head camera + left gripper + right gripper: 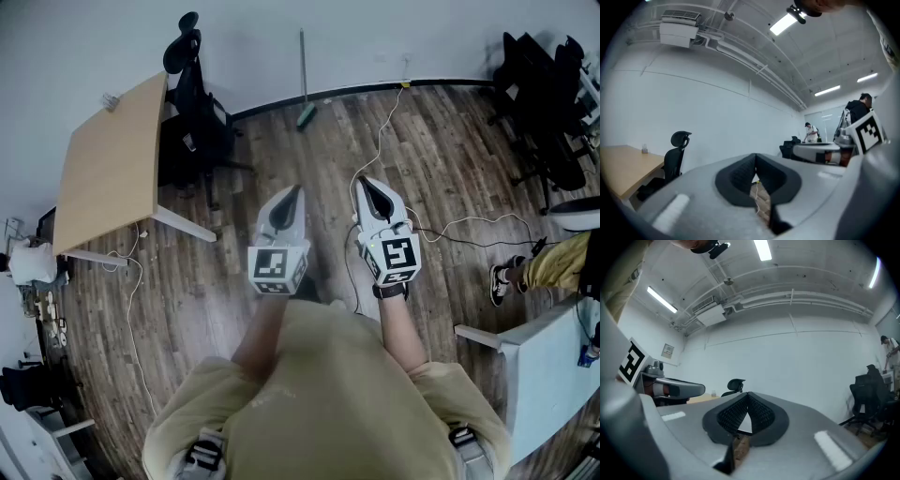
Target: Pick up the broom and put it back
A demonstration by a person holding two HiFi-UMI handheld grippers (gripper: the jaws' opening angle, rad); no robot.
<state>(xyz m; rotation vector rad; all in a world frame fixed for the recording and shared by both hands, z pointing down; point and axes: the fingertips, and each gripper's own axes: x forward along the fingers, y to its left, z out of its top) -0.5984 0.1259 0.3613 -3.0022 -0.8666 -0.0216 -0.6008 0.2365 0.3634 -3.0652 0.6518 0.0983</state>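
A broom point(304, 73) with a grey handle and green bristles leans against the far white wall, its head on the wooden floor. My left gripper point(293, 192) and right gripper point(368, 185) are held level side by side in front of my chest, well short of the broom. Both have their jaws closed tip to tip with nothing between them. In the left gripper view the left gripper point(755, 157) shows touching black pads; in the right gripper view the right gripper point(748, 395) does too. The broom is hidden in both gripper views.
A wooden desk point(111, 164) and a black office chair point(195, 103) stand at the left. A white cable point(379, 141) trails across the floor ahead. More black chairs point(548, 103) are at the right, with a person's leg point(539, 267) and a light table point(544, 361) nearby.
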